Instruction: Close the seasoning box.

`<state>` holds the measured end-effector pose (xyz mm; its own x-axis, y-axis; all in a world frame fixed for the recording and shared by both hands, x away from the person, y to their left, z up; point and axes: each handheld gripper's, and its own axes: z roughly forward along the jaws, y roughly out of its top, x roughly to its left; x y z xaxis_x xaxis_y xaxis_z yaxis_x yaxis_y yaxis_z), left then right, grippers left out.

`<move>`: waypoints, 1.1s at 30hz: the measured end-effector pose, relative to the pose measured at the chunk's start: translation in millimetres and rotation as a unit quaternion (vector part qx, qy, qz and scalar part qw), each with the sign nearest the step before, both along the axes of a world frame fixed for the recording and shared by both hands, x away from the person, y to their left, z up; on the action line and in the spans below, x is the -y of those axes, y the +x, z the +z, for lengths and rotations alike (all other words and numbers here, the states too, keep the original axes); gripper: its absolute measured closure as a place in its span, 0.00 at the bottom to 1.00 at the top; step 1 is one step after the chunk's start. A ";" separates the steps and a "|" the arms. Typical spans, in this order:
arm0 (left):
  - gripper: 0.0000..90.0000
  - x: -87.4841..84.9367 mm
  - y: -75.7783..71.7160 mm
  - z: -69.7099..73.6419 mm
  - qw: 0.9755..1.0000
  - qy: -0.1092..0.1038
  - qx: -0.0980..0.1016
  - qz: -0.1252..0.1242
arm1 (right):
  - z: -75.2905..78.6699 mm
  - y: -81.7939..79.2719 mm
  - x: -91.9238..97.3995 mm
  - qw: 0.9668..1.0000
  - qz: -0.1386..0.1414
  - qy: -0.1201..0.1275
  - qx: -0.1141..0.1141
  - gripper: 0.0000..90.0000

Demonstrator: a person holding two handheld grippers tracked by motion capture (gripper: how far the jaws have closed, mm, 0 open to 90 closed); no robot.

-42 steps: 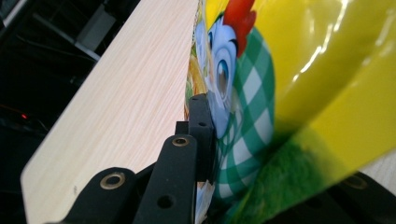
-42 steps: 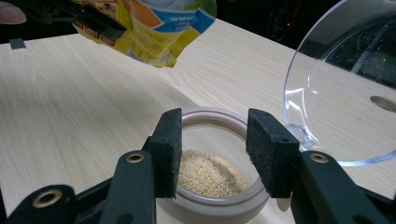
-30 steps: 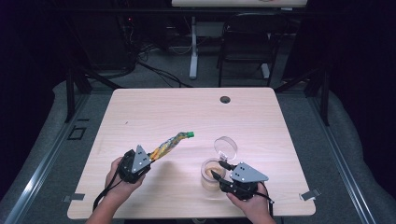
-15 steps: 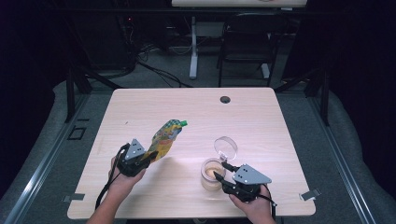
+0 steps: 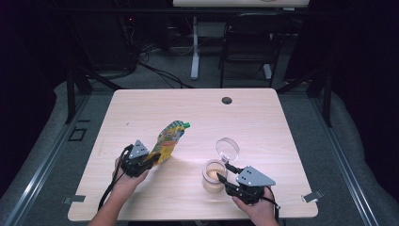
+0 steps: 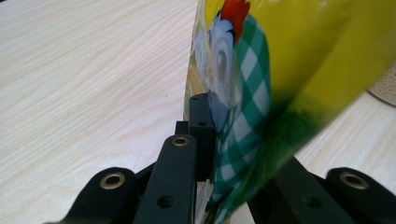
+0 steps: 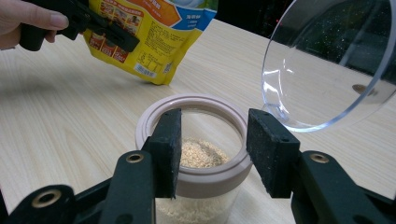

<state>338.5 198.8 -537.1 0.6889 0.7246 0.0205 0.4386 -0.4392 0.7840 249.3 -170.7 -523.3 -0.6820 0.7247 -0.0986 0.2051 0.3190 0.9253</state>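
yellow pouch (image 5: 168, 140) clamped at its lower end in the left gripper (image 5: 149, 160), standing up and leaning away from that gripper toward the far side of the table (image 5: 141, 108), green cap (image 5: 185, 125) at the top. in the left gripper view, pouch (image 6: 280, 70) just ahead of the jaws and pinched flat between them, printed side with a green check pattern pressed against the left pad, bare wood off to the left. left hand (image 5: 126, 181) wrapped round the gripper body behind the pouch, cable trailing back toward the near edge.

clear jar (image 5: 214, 175) with a pale pink rim standing upright just in front of the right gripper (image 5: 224, 172), well apart from the pouch, off to the left gripper's right. in the right gripper view, jar (image 7: 196, 140) sitting between the two pads, rim against the left pad, right pad close beside the rim with contact hard to tell; jaws standing wide around it. pale grains (image 7: 201, 154) lying in the bottom. clear round lid (image 5: 227, 148) hinged open, tilted up on the jar's far side, beyond the right jaw. right hand (image 5: 256, 212) holding the gripper near the table's front edge. small dark hole (image 5: 227, 100) in the tabletop far beyond both grippers.
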 end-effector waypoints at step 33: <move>0.75 -36.0 -11.5 -12.1 0.997 -0.044 -0.046 0.040 | 2.3 13.1 -11.7 1.000 0.025 0.006 -0.004 0.62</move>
